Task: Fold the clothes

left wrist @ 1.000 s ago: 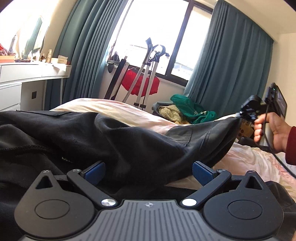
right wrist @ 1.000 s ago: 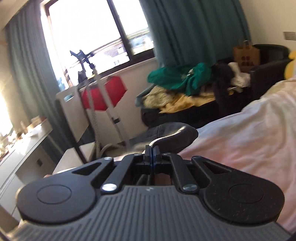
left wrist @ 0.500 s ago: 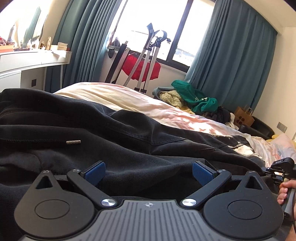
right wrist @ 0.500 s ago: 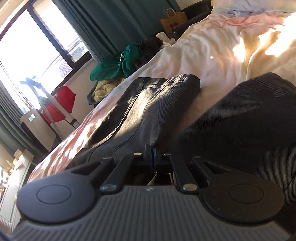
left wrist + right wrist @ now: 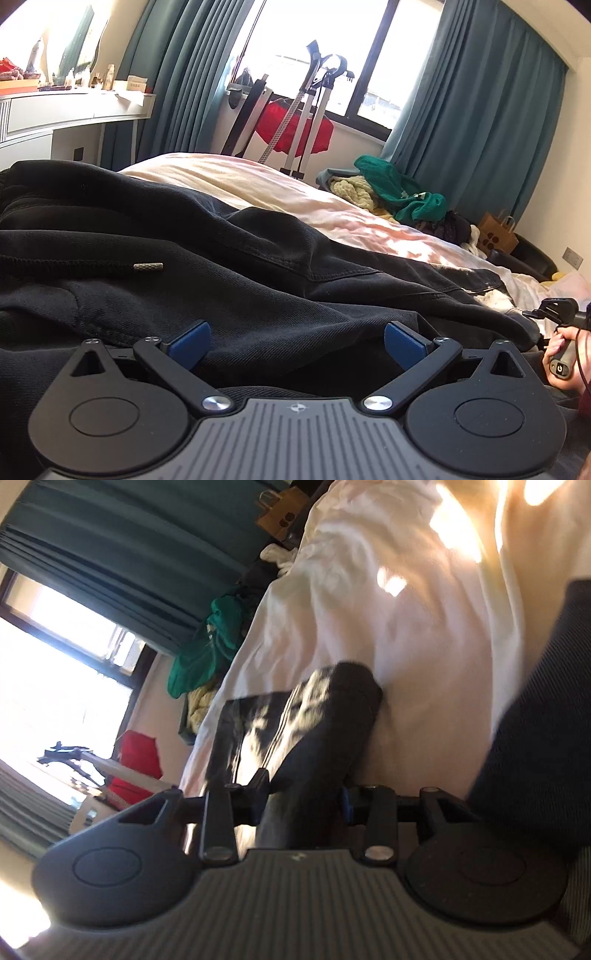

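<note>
a: where are the clothes right now?

b: a pair of black trousers (image 5: 229, 280) lies spread across a bed with pale cream bedding (image 5: 295, 192). from the left wrist view the dark cloth fills the foreground, with a drawstring tip (image 5: 148, 267) lying on it near the waist.

a: what has changed?

b: a second ago the right gripper (image 5: 301, 799) was clamped shut on the leg end and holding it up in the air. half a second ago the leg was already down on the bed, jaws still pinched. now its blue-padded fingers (image 5: 345, 800) stand apart, with the trouser leg (image 5: 325, 731) running loosely between them. it reads as a release, though the picture is blurred and tilted, so i cannot tell whether the cloth still touches a pad.

a: and the left gripper?

b: the left gripper (image 5: 293, 338) is wide open, as it was in both earlier views, hovering low over the trousers and holding nothing. its blue pads (image 5: 190, 338) sit well apart just above the fabric.

a: what does that mean for the folding?

b: my reading is that the leg has been laid out flat, so straightening is about done and a fresh grip for the first fold comes next.

a: anything else around?

b: teal curtains (image 5: 480, 129), a bright window (image 5: 332, 55), and a heap of green and yellow laundry (image 5: 391, 192) beyond the bed.
</note>
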`<state>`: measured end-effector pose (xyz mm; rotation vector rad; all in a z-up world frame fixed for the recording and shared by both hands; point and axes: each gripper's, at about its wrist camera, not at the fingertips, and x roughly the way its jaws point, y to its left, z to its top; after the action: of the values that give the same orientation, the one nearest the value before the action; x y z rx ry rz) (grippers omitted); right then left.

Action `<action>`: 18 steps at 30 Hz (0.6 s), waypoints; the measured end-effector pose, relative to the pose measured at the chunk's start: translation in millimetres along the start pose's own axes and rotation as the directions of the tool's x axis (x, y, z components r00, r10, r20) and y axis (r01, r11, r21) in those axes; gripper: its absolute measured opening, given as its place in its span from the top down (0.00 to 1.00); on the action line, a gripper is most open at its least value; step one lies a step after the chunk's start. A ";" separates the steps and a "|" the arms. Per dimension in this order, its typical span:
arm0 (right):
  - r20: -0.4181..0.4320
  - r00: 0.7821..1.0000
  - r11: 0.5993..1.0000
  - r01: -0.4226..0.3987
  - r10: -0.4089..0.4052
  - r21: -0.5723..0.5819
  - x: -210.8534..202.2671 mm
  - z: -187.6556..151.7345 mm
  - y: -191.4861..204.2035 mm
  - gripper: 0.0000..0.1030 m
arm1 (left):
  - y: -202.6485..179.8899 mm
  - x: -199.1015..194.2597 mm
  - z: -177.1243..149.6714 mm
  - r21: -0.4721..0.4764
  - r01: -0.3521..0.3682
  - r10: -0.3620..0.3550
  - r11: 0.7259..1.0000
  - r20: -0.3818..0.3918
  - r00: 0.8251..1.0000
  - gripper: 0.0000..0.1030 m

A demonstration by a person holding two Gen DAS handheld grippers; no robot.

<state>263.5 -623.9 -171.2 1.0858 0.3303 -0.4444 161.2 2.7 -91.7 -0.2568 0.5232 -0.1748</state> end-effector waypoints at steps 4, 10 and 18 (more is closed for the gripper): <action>0.124 0.991 0.974 0.069 -0.043 -0.216 -11.4 14.1 43.5 0.95 | -2.9 3.1 1.6 0.019 0.006 -0.006 1.000 0.002 1.000 0.02; 0.277 0.960 0.948 0.124 -0.041 -0.291 -73.2 9.2 40.2 0.95 | -0.3 -5.9 6.0 0.002 0.046 -0.046 0.999 0.010 0.999 0.01; 0.156 0.973 0.959 0.202 -0.172 -0.201 -87.4 -7.9 -36.8 0.92 | -4.0 -27.1 8.1 0.058 0.051 -0.052 0.997 0.023 0.998 0.02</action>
<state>169.2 -615.1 -162.2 0.8108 0.3527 -0.6345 141.8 6.7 -71.1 -0.2159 0.4870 -0.2365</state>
